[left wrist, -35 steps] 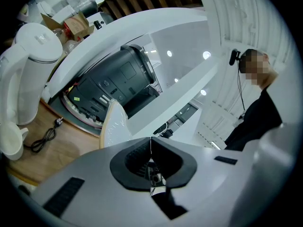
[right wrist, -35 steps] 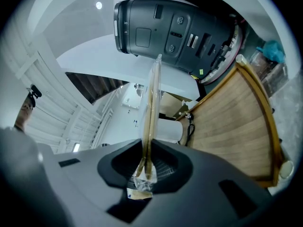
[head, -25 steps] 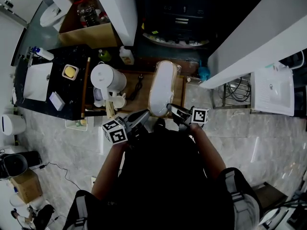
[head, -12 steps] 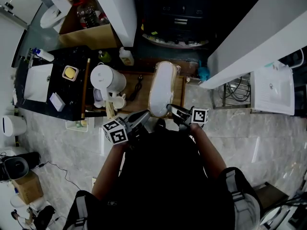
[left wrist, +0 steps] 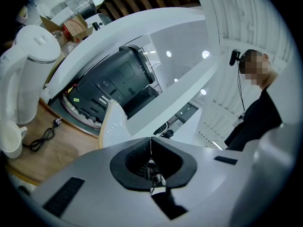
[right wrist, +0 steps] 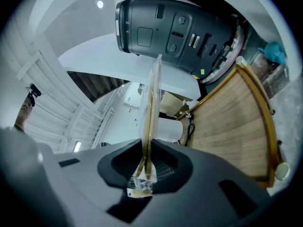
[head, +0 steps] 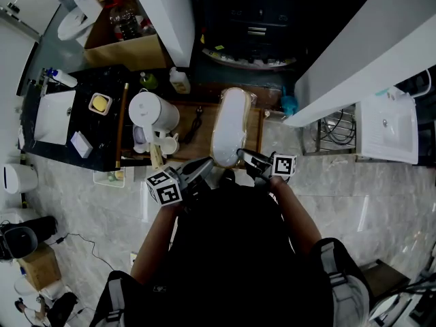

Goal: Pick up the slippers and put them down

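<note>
The slippers (head: pixel 229 127) are a flat white pair wrapped in clear plastic, held out over the wooden tray (head: pixel 193 144). My right gripper (head: pixel 246 159) is shut on the pack's near end. In the right gripper view the slippers (right wrist: pixel 152 98) stand edge-on, with the plastic pinched between the pads of the right gripper (right wrist: pixel 146 148). My left gripper (head: pixel 204 165) sits just left of the pack, apart from it. In the left gripper view, the left gripper (left wrist: pixel 151 138) has its jaws meeting with nothing between them, and the slippers (left wrist: pixel 112 124) show ahead to the left.
A white kettle (head: pixel 151 111), a cup (head: pixel 168 144) and a black cable (head: pixel 196 121) share the tray. A black machine (head: pixel 248 26) stands behind it, and white beams (head: pixel 368 39) cross at the right. A dark counter with a sink (head: pixel 54 114) lies at the left.
</note>
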The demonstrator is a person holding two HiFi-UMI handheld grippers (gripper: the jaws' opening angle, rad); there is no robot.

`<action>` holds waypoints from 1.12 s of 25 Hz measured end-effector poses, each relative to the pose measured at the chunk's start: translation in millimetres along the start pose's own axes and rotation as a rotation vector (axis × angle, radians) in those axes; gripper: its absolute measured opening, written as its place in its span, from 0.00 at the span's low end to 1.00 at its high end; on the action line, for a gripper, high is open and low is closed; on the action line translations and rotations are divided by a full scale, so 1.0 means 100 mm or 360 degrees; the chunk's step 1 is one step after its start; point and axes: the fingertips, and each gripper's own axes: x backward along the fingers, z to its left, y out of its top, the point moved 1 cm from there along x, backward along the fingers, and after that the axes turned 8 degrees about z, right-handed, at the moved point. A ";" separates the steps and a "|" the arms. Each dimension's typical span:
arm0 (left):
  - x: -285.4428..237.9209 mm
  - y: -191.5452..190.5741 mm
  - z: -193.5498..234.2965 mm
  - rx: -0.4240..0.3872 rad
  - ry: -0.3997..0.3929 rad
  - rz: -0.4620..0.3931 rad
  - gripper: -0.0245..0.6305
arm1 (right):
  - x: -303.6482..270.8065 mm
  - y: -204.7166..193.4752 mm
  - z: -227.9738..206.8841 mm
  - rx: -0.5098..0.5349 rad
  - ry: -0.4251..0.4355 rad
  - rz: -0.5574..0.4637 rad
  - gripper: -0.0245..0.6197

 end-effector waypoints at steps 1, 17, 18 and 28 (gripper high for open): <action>0.00 0.00 0.00 -0.0001 0.0002 0.0000 0.06 | 0.00 0.00 0.00 0.0001 -0.0001 0.0001 0.15; 0.06 -0.04 0.01 0.0012 0.0012 -0.0005 0.06 | 0.00 -0.07 -0.07 -0.0022 -0.0023 0.0006 0.15; 0.06 -0.05 0.01 0.0011 0.0012 -0.0006 0.06 | 0.01 -0.09 -0.09 -0.0027 -0.0030 0.0009 0.15; 0.11 -0.07 0.03 0.0024 0.0026 -0.0007 0.06 | 0.08 -0.22 -0.32 -0.0112 -0.0142 0.0027 0.15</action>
